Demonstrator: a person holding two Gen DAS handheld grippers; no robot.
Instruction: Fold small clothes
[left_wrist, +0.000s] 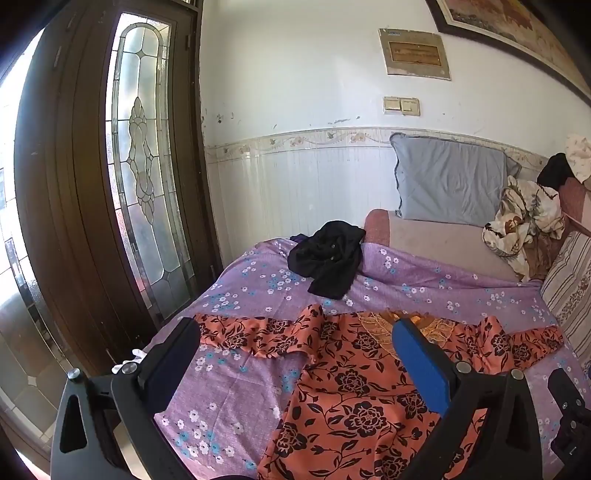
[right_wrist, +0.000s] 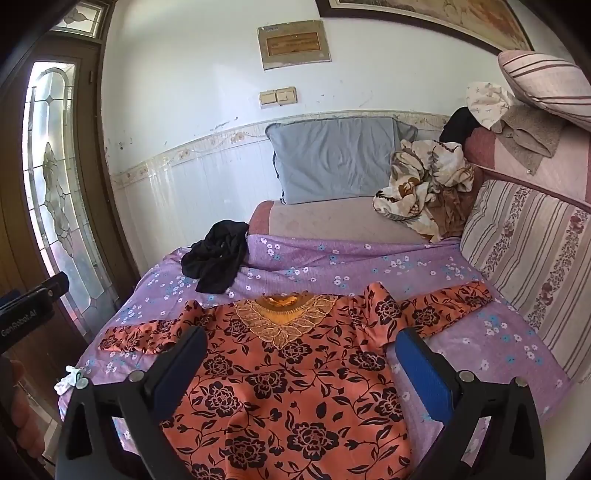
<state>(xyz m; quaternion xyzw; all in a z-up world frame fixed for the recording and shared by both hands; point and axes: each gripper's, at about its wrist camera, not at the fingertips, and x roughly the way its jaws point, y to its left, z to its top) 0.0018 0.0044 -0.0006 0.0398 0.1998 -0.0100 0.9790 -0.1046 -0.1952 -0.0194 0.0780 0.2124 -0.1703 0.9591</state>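
Note:
An orange blouse with black flowers (right_wrist: 288, 384) lies flat on the purple flowered sheet (right_wrist: 461, 295), sleeves spread to both sides, its gold embroidered neckline (right_wrist: 286, 319) toward the wall. It also shows in the left wrist view (left_wrist: 351, 398). My left gripper (left_wrist: 295, 350) is open and empty, above the blouse's left side and left sleeve (left_wrist: 243, 334). My right gripper (right_wrist: 301, 356) is open and empty, above the blouse's chest. The left gripper's body shows at the left edge of the right wrist view (right_wrist: 29, 306).
A crumpled black garment (right_wrist: 218, 258) lies farther up the sheet, also in the left wrist view (left_wrist: 328, 258). A grey pillow (right_wrist: 332, 158), a crumpled cream flowered cloth (right_wrist: 421, 188) and striped cushions (right_wrist: 524, 236) lie near the wall. A glass-panelled door (left_wrist: 140, 166) stands left of the bed.

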